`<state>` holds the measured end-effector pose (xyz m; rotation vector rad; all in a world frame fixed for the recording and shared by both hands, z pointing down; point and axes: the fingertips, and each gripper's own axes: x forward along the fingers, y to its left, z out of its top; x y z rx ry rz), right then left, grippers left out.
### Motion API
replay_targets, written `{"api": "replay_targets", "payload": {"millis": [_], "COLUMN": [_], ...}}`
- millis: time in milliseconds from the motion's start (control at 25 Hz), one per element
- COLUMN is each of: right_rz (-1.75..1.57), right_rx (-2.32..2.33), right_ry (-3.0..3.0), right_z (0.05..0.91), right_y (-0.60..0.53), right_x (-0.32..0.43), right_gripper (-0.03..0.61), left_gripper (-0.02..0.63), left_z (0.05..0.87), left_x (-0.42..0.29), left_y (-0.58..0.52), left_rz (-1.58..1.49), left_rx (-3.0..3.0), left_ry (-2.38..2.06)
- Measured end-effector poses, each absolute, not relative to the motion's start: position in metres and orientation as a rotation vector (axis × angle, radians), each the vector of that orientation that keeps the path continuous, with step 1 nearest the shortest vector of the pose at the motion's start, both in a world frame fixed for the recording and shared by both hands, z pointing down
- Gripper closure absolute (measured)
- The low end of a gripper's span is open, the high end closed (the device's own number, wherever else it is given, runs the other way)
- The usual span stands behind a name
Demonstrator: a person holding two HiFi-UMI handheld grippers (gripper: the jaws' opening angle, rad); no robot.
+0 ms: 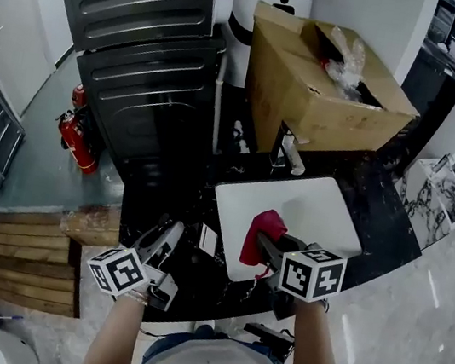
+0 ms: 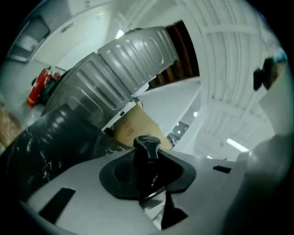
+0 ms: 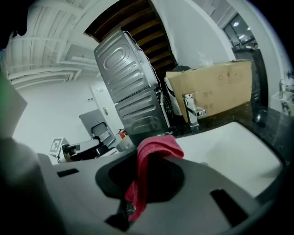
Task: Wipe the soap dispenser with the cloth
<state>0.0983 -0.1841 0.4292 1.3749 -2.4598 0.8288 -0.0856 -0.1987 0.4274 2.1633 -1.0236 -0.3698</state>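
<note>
The soap dispenser [image 2: 147,148] is black, and its pump top stands up between the jaws in the left gripper view. My left gripper [image 2: 149,181] is shut on it. In the head view the left gripper [image 1: 168,238] is held over the counter's front left, and the bottle is hard to make out there. A red cloth [image 1: 261,231] hangs from my right gripper [image 1: 265,244], which is shut on it above the white basin's front edge. In the right gripper view the cloth [image 3: 154,151] drapes over the jaws of the right gripper [image 3: 141,183]. The two grippers are apart.
A white basin [image 1: 318,209] with a chrome tap [image 1: 287,152] sits in a black marbled counter [image 1: 383,207]. Behind it stands an open cardboard box [image 1: 322,80]. A tall dark metal appliance [image 1: 144,59] stands at the left, with a red fire extinguisher [image 1: 79,142] and wooden pallets [image 1: 24,259] on the floor.
</note>
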Motion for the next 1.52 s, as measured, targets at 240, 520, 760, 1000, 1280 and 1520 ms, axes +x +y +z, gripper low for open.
{"api": "replay_targets", "payload": {"millis": [240,520,760,1000,1280,1520], "right_rz": [0.788,0.725,0.603,0.597,0.658,0.650], "right_rx": [1.322,1.159,1.058,1.081,1.102,1.159], "right_ry": [-2.559,-2.820,-2.905,-2.747,-2.654,-2.764], "right_z": [0.414,0.368,0.336,0.370,0.403,0.367], "right_y": [-0.181,-0.178,-0.185,-0.191,-0.190,-0.193], "right_x": [0.078,0.035,0.005,0.002,0.002,0.019], "right_gripper": [0.529,0.529,0.531,0.531,0.531,0.530], "left_gripper": [0.508,0.508,0.506,0.506,0.506,0.505], "left_z": [0.400,0.392,0.384,0.383,0.381,0.380], "left_x": [-0.111,-0.131,-0.130,-0.133,-0.133,-0.132], "left_y": [-0.204,-0.205,-0.203,-0.206,-0.209,-0.211], "left_rz": [-0.945,-1.169,-1.192,-1.227,-1.213,-1.230], "left_rx": [1.760,1.593,1.601,1.578,1.591,1.596], "left_ry": [-0.598,-0.450,-0.420,-0.420,-0.444,-0.478]}}
